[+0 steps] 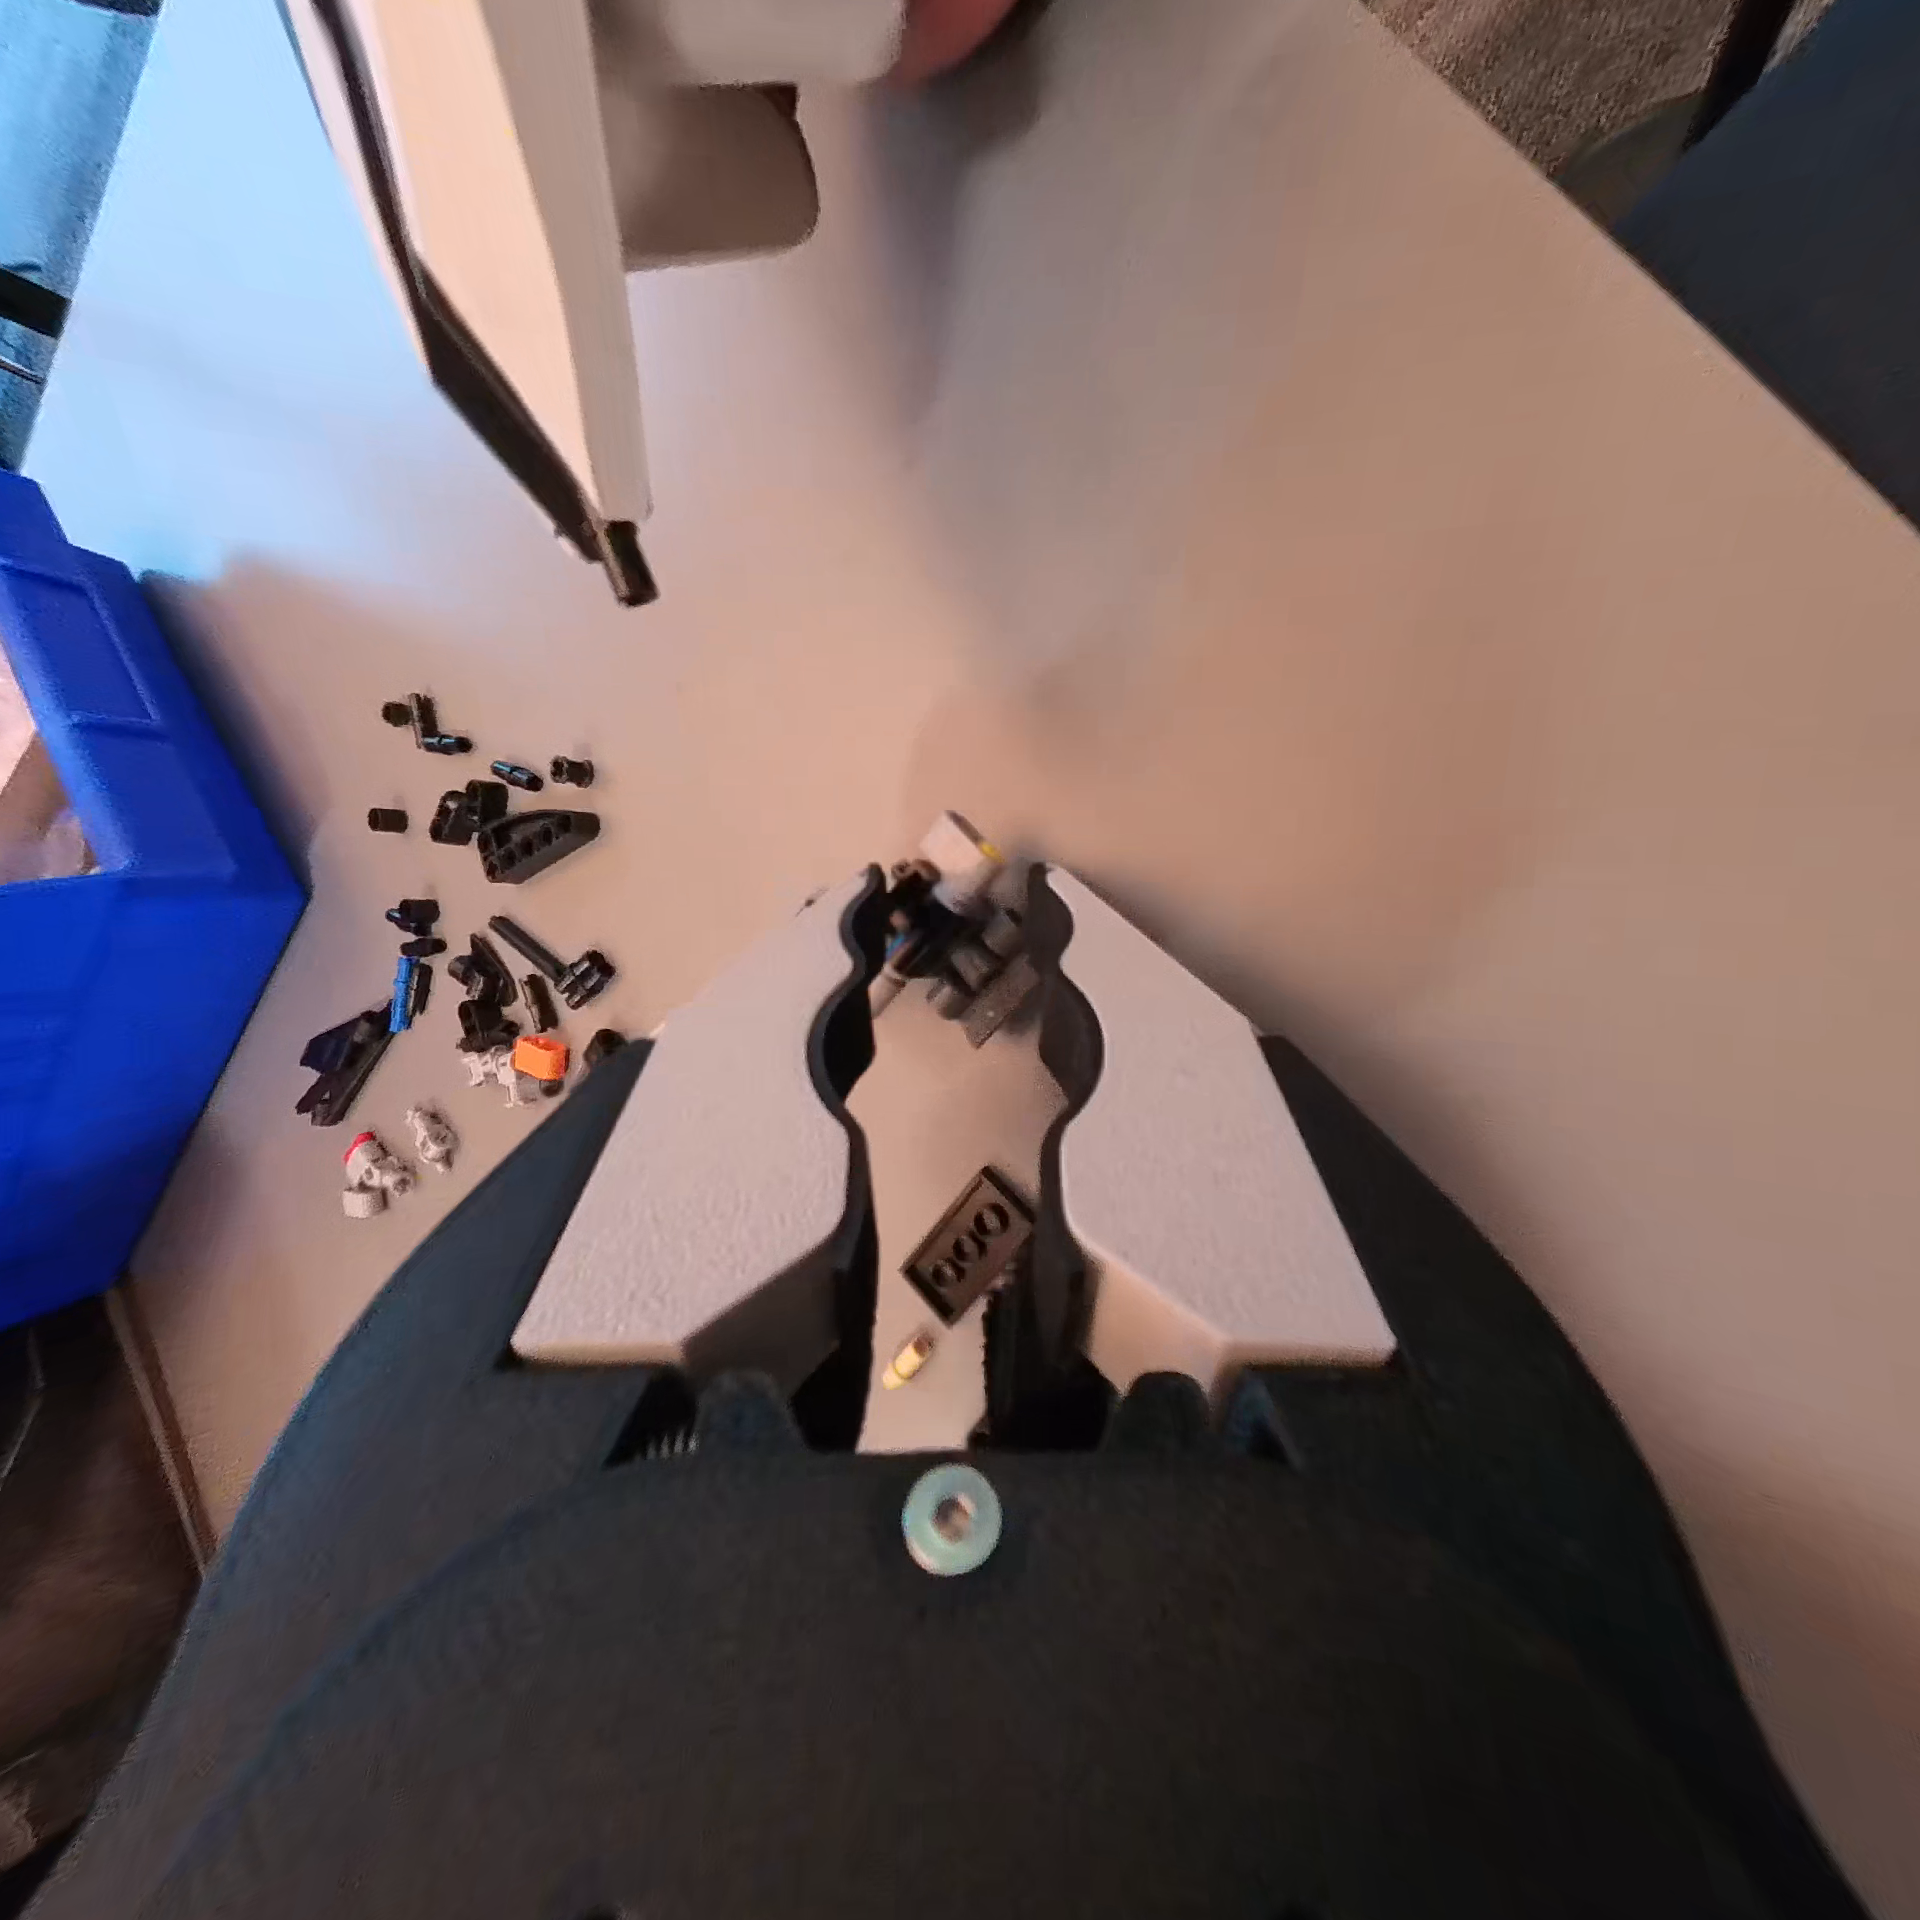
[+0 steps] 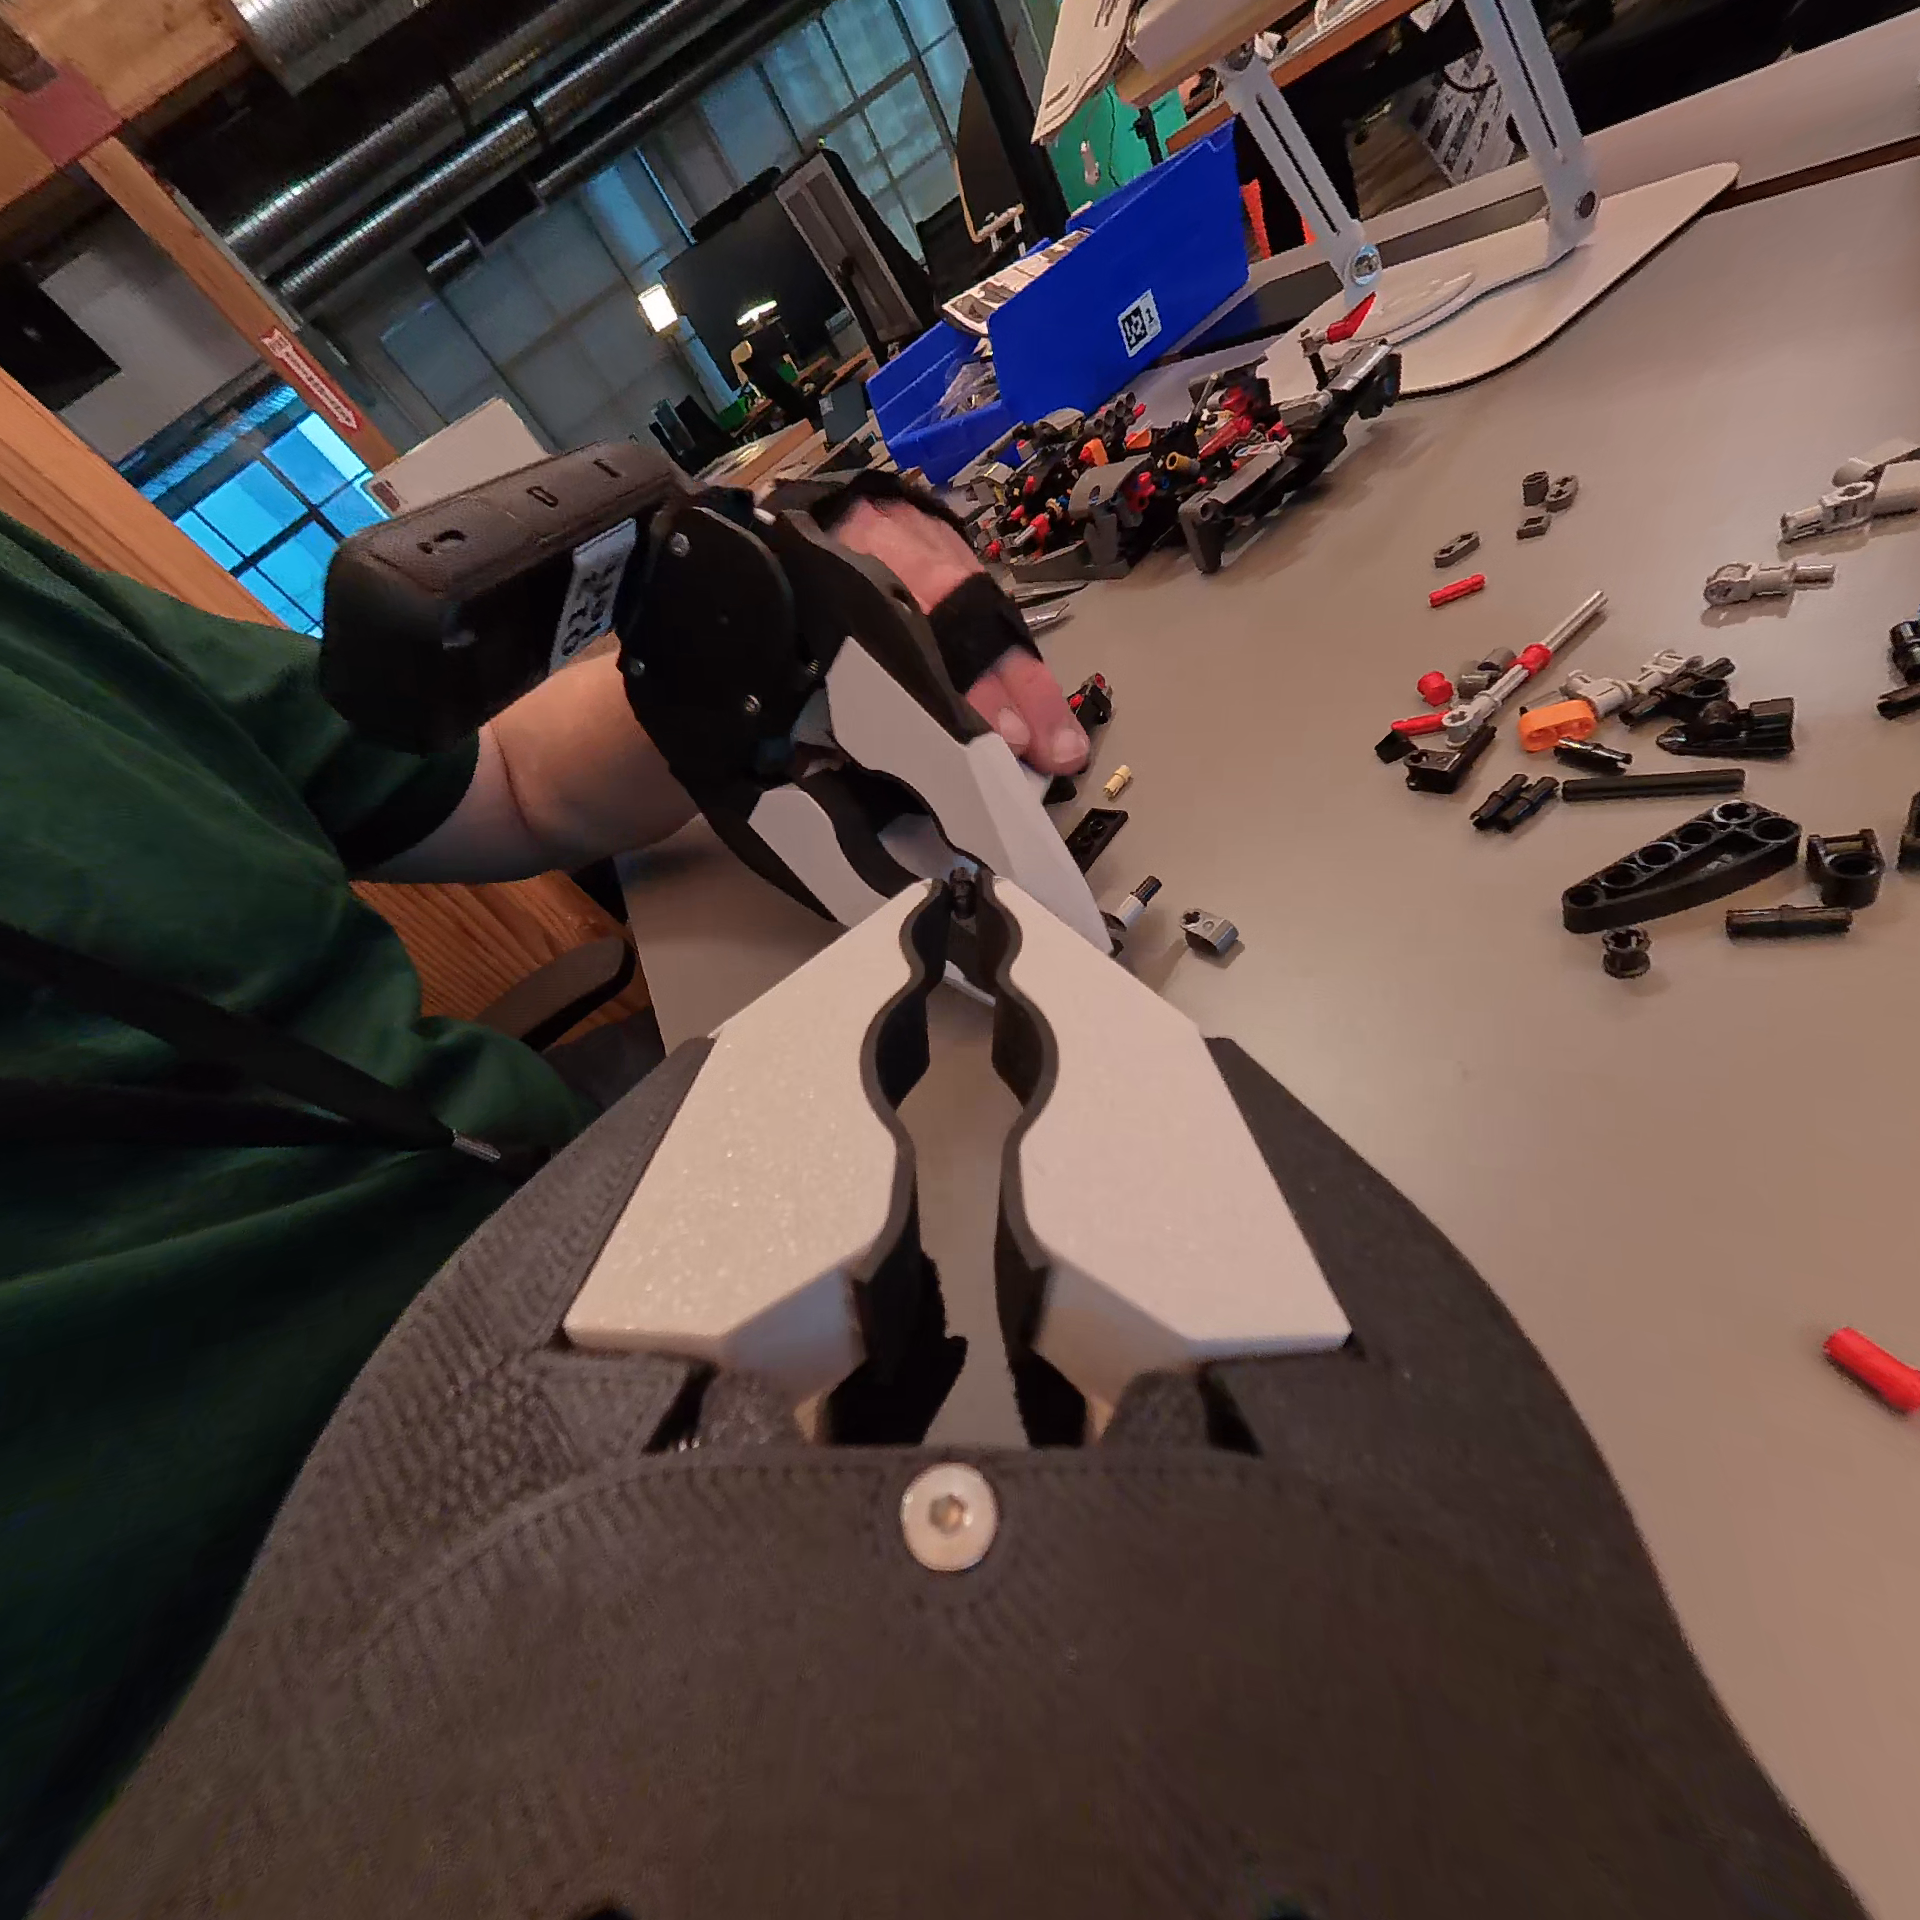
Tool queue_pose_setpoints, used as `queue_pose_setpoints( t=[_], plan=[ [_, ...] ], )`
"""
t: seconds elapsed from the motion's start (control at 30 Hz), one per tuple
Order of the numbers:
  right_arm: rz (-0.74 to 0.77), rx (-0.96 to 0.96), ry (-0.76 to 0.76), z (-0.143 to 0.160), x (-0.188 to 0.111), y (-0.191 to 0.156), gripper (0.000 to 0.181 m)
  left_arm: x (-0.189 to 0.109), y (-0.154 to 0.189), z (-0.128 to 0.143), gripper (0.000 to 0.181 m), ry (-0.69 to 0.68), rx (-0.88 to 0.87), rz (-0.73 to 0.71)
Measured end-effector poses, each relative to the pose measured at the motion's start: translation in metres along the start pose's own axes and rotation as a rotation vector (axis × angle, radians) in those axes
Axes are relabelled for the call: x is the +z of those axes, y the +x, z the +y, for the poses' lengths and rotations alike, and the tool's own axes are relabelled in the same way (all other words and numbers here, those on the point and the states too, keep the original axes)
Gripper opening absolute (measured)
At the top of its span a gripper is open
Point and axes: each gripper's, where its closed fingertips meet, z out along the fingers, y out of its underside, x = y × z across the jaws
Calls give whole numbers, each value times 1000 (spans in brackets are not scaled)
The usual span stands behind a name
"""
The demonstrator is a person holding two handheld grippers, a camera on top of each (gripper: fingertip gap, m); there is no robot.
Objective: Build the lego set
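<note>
Jaws of both grippers were clamped on small lego parts above the grey table.

Left gripper pinched a small grey, black and white sub-assembly at its tips, with a dab of yellow on the far end and a dark grey plate hanging at its near side; right gripper had its tips closed on a tiny black pin, touching the left gripper's white finger. Under the left gripper lay a black studded plate and a tan peg. At its 10 o'clock sat a scatter of black connectors, with an orange piece at the near edge. A blue bin stood at 9 o'clock. In the right wrist view, a black curved beam lay at 3 o'clock, the half-built model at 1 o'clock.
</note>
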Motion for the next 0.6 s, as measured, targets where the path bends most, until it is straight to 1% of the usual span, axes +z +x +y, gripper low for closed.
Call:
queue_pose_setpoints(
  t=[0.03, 0.13, 0.33, 0.4, 0.53, 0.6],
  plan=[
    [0, -1, 1, 0, 0, 0, 2, 1, -1, 0, 20, 7, -1, -2],
    [-2, -5, 6, -1, -1, -1, 2, 1, -4, -4, 12, 34, -17, -14],
    [32, -31, 16, -2, -2, 1, 2, -2, -10, -1, 9, 46, -142, -99],
    [80, -94, -10, 0, 1, 2, 2, -7, -10, -3, 9, 100, -221, -109],
    [209, -265, -118, 12, 15, 7, 3, -20, -12, -10, 8, 199, -362, -107],
    [235, -323, -130, 12, 22, 6, 3, -24, -15, -11, 8, 238, -423, -112]
  ],
)
